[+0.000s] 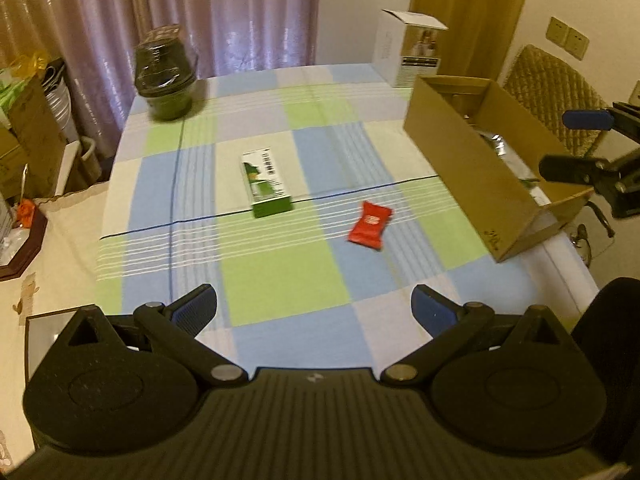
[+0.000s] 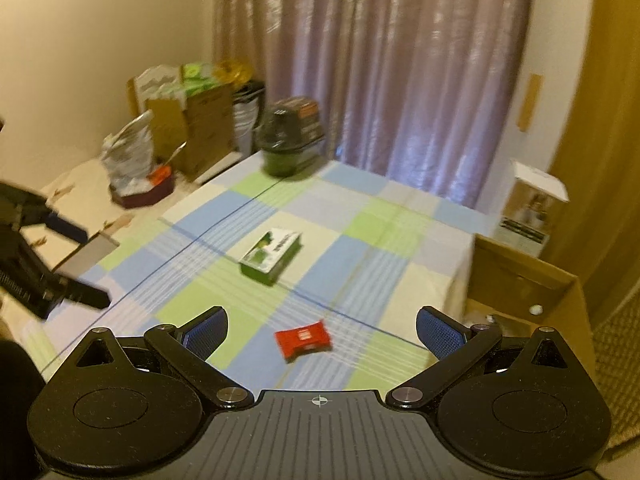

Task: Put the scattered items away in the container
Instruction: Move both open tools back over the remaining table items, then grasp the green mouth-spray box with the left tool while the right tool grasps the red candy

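The left gripper (image 1: 314,307) has its fingers wide apart and holds nothing. Ahead of them, on the checked cloth (image 1: 280,280), lies the green box (image 1: 265,181), a little toward the left finger. The red packet (image 1: 370,225) lies nearer, toward the right finger. The carton (image 1: 460,152) stands open beyond the right finger, with some items already inside.

The right gripper (image 2: 322,330) is also spread wide and empty above the cloth. The red packet (image 2: 304,339) is between its fingers, and the green box (image 2: 271,256) is further ahead. The carton (image 2: 520,280) is just beyond its right finger.
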